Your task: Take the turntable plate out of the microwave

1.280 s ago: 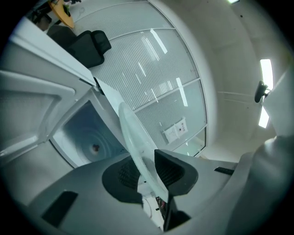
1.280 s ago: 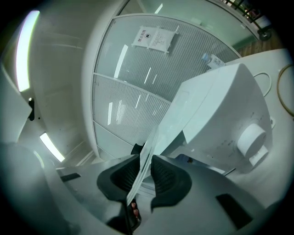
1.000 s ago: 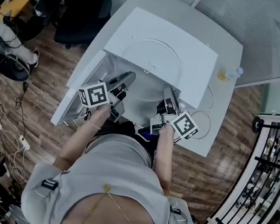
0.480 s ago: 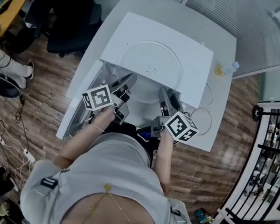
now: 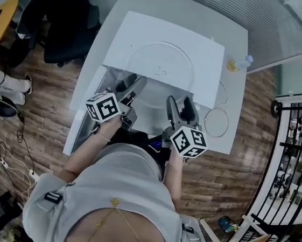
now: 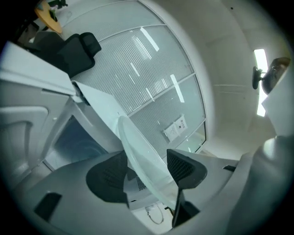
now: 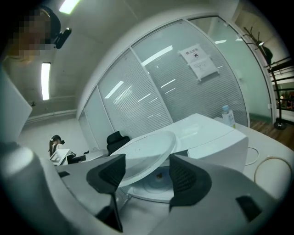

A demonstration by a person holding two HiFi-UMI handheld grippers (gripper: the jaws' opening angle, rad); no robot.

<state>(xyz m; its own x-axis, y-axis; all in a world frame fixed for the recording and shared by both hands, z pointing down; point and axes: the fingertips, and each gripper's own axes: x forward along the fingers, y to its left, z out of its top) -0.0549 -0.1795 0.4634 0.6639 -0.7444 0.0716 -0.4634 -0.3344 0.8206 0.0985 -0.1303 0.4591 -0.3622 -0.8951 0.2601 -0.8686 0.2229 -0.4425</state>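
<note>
Glass plate flat atop microwave, left tool, right tool just opened astride rim

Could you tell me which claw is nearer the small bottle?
The right claw, on the bottle's side of the microwave; the left claw is by the open door. Both have just been opening, the plate's rim between their jaws.
</note>
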